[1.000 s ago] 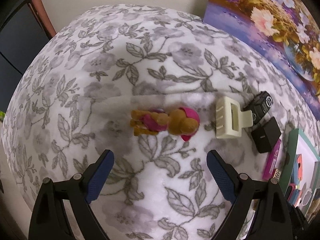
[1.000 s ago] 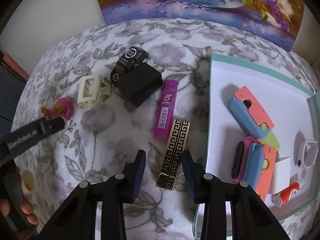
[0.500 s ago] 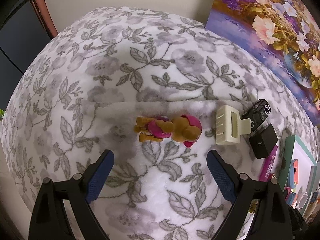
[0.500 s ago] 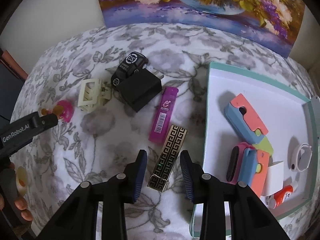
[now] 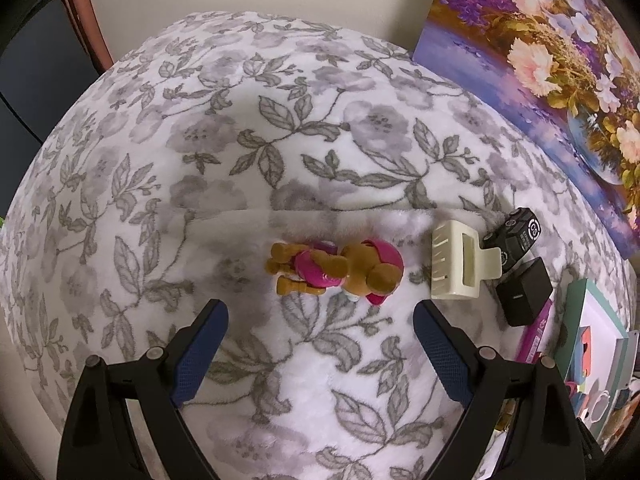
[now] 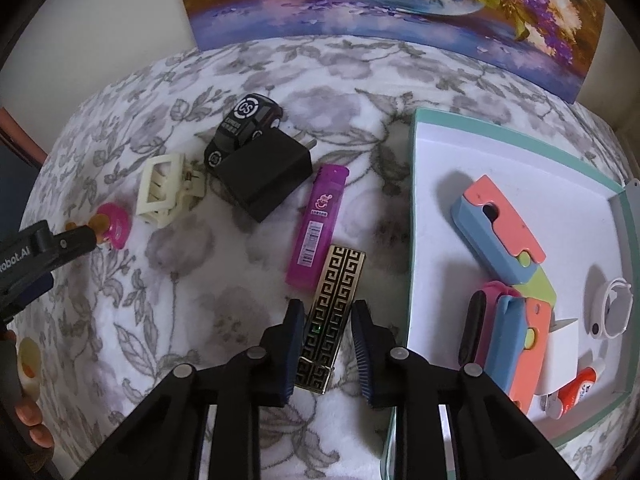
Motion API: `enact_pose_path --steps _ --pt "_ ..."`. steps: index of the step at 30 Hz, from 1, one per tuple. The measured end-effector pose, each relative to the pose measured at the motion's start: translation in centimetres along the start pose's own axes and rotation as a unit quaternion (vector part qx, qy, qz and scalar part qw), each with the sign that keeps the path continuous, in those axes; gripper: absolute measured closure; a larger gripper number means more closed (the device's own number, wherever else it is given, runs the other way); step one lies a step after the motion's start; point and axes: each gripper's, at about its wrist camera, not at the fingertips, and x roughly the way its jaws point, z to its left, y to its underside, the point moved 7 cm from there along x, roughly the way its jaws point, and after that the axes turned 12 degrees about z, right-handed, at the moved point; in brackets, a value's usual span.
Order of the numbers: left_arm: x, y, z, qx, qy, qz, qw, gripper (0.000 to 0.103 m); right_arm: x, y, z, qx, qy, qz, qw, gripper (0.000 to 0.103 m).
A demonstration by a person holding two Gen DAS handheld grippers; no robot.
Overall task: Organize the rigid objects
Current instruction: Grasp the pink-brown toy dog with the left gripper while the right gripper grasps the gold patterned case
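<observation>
A black and gold patterned lighter [image 6: 338,280] lies on the floral cloth beside the tray. My right gripper [image 6: 326,316] straddles its near half; the jaws are closing and both pads press its long sides. A purple lighter [image 6: 318,228] lies just beyond it. Farther left are a black charger [image 6: 268,176], a black toy car [image 6: 244,124], a cream hair clip [image 6: 160,188] and a brown and pink toy dog [image 6: 114,226]. My left gripper [image 5: 320,320] stands wide open just short of the toy dog [image 5: 340,270], with nothing between its fingers.
A white tray with a teal rim [image 6: 412,240] at the right holds several colourful items. A flower painting [image 6: 400,8] leans against the wall behind the table. The cloth's edge drops away at the left, where a person's fingers [image 6: 28,416] hold the left gripper.
The right gripper's jaws have narrowed onto the black and gold lighter and slid slightly farther along it. The left gripper is still wide open near the toy dog.
</observation>
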Motion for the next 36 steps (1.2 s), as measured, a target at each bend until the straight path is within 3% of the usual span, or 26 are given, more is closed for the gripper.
enact_pose_path --steps 8,14,30,34,36 --pt "0.2 -0.7 0.2 -0.019 0.028 -0.008 0.9994 0.009 0.2 -0.8 0.2 -0.001 0.006 -0.011 1.0 0.079" --pt "0.6 -1.3 -0.5 -0.017 0.03 -0.018 0.9992 0.009 1.1 -1.1 0.2 -0.003 0.009 -0.007 1.0 0.08" --pt "2.9 -2.6 -1.9 -0.002 -0.011 -0.041 0.9991 0.011 1.5 -2.2 0.6 -0.017 0.016 -0.019 1.0 0.08" --pt "2.8 -2.8 -1.9 0.001 -0.023 -0.052 0.9984 0.022 1.5 -2.0 0.5 -0.017 0.015 -0.019 1.0 0.08" --pt "2.8 -2.8 -1.8 -0.002 -0.014 -0.053 0.9985 0.023 1.5 -2.1 0.5 -0.018 0.016 -0.019 1.0 0.08"
